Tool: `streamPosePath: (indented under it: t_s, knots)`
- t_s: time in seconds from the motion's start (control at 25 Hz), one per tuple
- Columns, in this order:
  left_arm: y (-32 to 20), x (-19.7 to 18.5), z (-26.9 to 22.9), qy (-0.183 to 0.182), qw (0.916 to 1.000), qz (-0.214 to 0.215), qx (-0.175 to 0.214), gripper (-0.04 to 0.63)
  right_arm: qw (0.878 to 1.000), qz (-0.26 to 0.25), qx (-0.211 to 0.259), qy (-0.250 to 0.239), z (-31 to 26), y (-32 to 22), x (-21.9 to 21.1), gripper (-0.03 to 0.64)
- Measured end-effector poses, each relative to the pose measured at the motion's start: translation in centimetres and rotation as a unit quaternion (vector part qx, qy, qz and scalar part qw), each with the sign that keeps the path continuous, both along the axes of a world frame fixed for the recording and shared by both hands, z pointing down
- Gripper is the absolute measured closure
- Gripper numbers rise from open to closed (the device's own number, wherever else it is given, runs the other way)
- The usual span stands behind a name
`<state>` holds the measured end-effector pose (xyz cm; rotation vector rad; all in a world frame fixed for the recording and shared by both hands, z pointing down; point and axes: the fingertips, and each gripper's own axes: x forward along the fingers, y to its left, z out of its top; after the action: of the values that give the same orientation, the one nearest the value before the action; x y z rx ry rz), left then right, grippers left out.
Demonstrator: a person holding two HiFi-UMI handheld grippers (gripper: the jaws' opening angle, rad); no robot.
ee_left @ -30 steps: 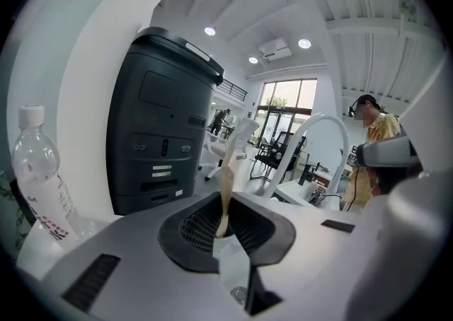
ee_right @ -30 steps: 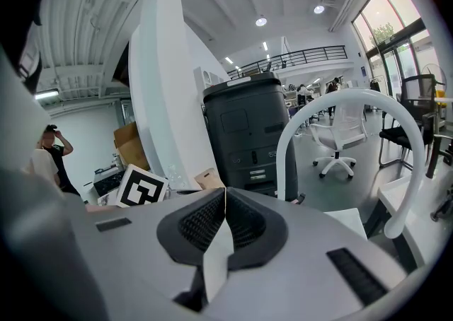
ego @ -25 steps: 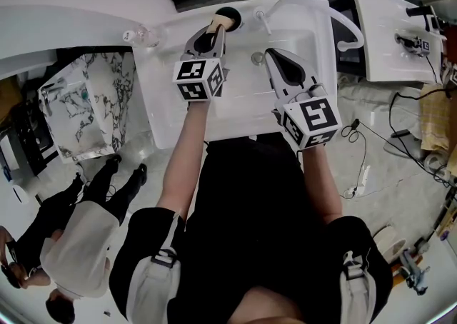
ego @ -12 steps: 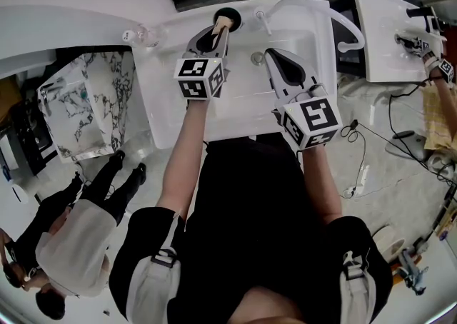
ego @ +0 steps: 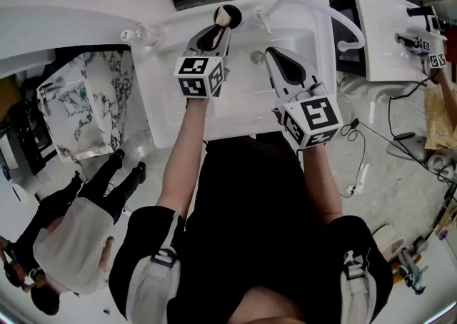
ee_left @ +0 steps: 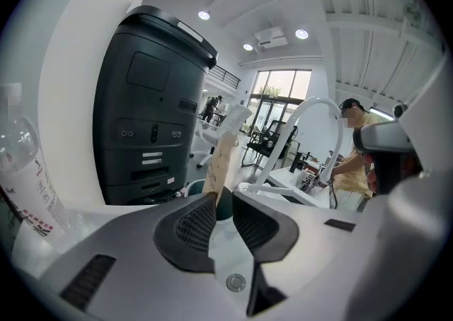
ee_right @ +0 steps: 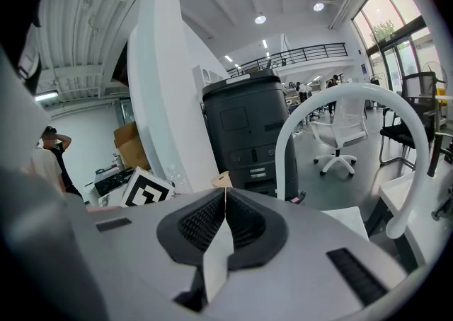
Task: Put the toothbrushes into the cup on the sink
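Note:
A dark cup [ego: 236, 14] stands at the back of the white sink [ego: 235, 101], left of the faucet [ego: 263, 21]. A tan paper-wrapped toothbrush [ego: 226, 18] stands in it, leaning. My left gripper [ego: 215, 32] sits just short of the cup, open. In the left gripper view the toothbrush [ee_left: 221, 157] rises from the cup [ee_left: 191, 189] beyond the parted jaws of that gripper [ee_left: 224, 203]. My right gripper [ego: 272, 56] hovers over the basin, shut on a second wrapped toothbrush [ee_right: 218, 242]. Its tan tip pokes out above the closed gripper [ee_right: 225, 206].
A clear plastic bottle [ego: 139, 33] lies at the sink's back left corner. The drain [ego: 257, 58] is under the right gripper. A tall black machine [ee_left: 148, 100] stands behind the sink. A second sink [ego: 393, 30] is at right; a person [ego: 71, 237] stands at lower left.
The left gripper's jaws have parted and let the toothbrush go; it now stands in the cup, its top further back. The right gripper has not moved.

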<state>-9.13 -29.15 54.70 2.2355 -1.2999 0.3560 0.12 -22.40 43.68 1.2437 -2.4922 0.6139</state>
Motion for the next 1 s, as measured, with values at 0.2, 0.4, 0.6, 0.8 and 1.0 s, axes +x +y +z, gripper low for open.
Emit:
streamPosePath:
  t_s: [0.2,0.4,0.6,0.8,1.0]
  knots:
    - [0.3,0.0,-0.4,-0.002,1.0000,-0.005,0.001,0.514,1.000,-0.008,0.005,-0.003,-0.5,0.0,-0.1,0.586]
    - [0.9,0.0,-0.7,-0.005,0.9999,-0.015,0.003,0.514,1.000,-0.021,0.012,-0.006,-1.0,0.2,-0.1,0.586]
    - [1.7,0.1,-1.2,-0.009,0.9995,-0.028,0.006,0.514,0.999,-0.034,0.019,-0.009,-1.4,0.7,0.3,0.586]
    - [2.8,0.1,-2.0,-0.014,0.9988,-0.046,0.013,0.514,0.998,-0.051,0.028,-0.014,-2.0,1.2,0.6,0.586]
    - [4.2,0.0,-3.2,-0.021,0.9970,-0.070,0.026,0.514,0.996,-0.076,0.041,-0.023,-2.8,2.1,0.9,0.586]
